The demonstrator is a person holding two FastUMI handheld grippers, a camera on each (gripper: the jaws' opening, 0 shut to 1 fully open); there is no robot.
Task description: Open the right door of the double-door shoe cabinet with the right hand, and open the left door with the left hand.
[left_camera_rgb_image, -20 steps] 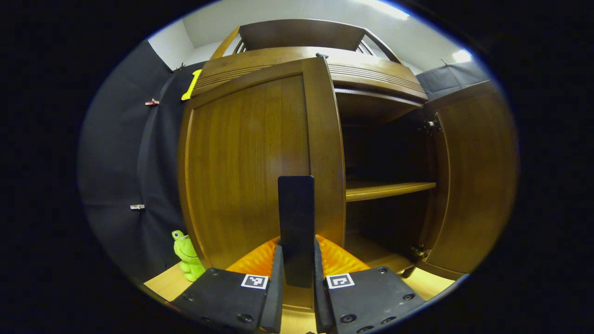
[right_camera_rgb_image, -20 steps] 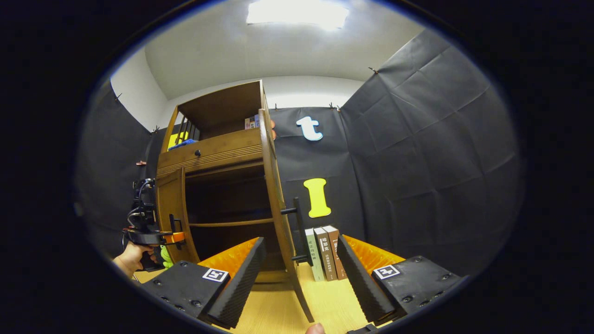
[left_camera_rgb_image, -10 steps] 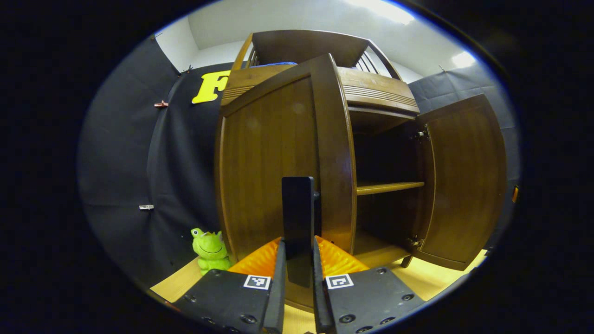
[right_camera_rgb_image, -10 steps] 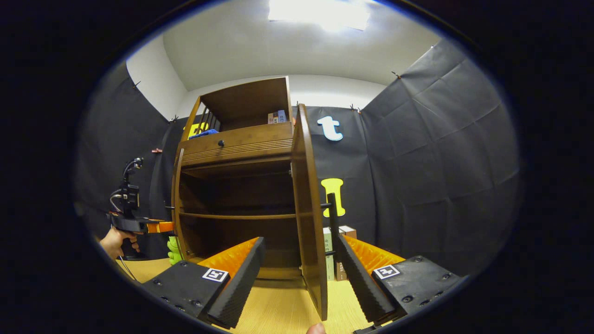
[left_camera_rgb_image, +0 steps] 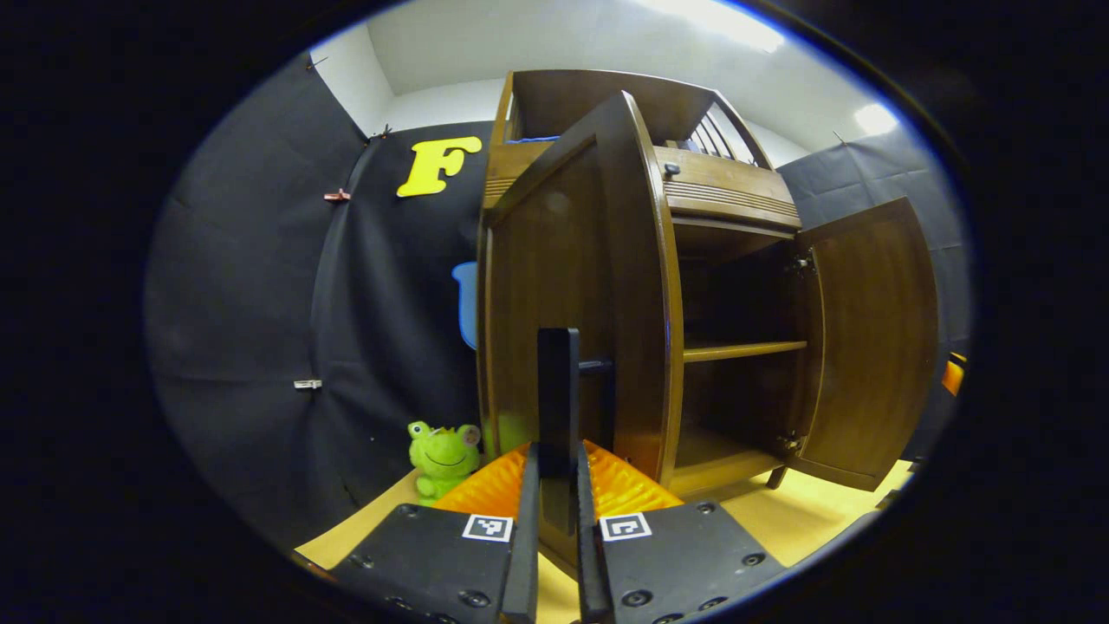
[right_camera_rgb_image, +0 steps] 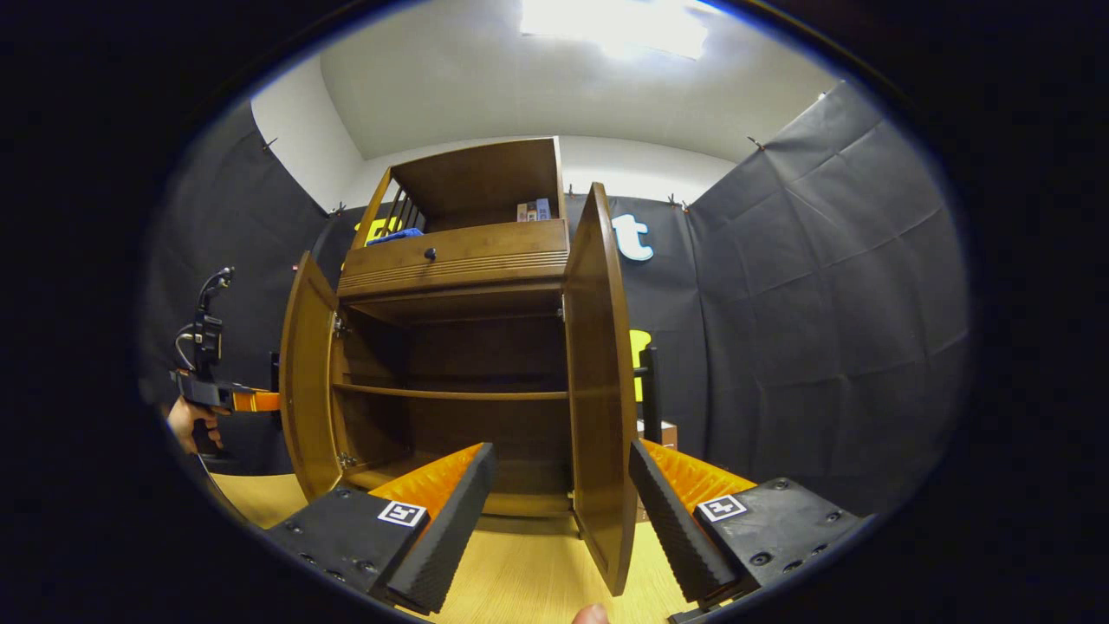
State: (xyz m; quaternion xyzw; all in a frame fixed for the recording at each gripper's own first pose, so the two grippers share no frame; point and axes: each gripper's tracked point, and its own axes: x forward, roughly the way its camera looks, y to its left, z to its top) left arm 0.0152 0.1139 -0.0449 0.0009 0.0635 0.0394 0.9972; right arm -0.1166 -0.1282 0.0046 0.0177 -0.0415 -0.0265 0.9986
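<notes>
The brown wooden shoe cabinet (right_camera_rgb_image: 455,260) stands with both doors swung out. In the left gripper view, my left gripper (left_camera_rgb_image: 554,520) is shut on the vertical black handle (left_camera_rgb_image: 557,390) of the left door (left_camera_rgb_image: 589,277), which stands nearly edge-on. The right door (left_camera_rgb_image: 875,347) hangs wide open beyond the inner shelf (left_camera_rgb_image: 741,350). In the right gripper view, my right gripper (right_camera_rgb_image: 559,511) is open, its fingers wide apart. The right door (right_camera_rgb_image: 598,390) stands edge-on ahead of them, its handle (right_camera_rgb_image: 651,390) on the far side. The left door (right_camera_rgb_image: 305,381) and the left gripper (right_camera_rgb_image: 217,394) show farther left.
A green frog toy (left_camera_rgb_image: 444,451) sits on the pale wooden floor (left_camera_rgb_image: 823,511) left of the cabinet. Books (right_camera_rgb_image: 530,211) and a blue item (right_camera_rgb_image: 394,235) lie in the open top compartment. A hand (right_camera_rgb_image: 186,420) holds the left gripper.
The left door has swung further open with my left gripper shut on its handle. The right gripper's view has shifted, so the right door now appears edge-on and the handle sits farther from the fingers.
</notes>
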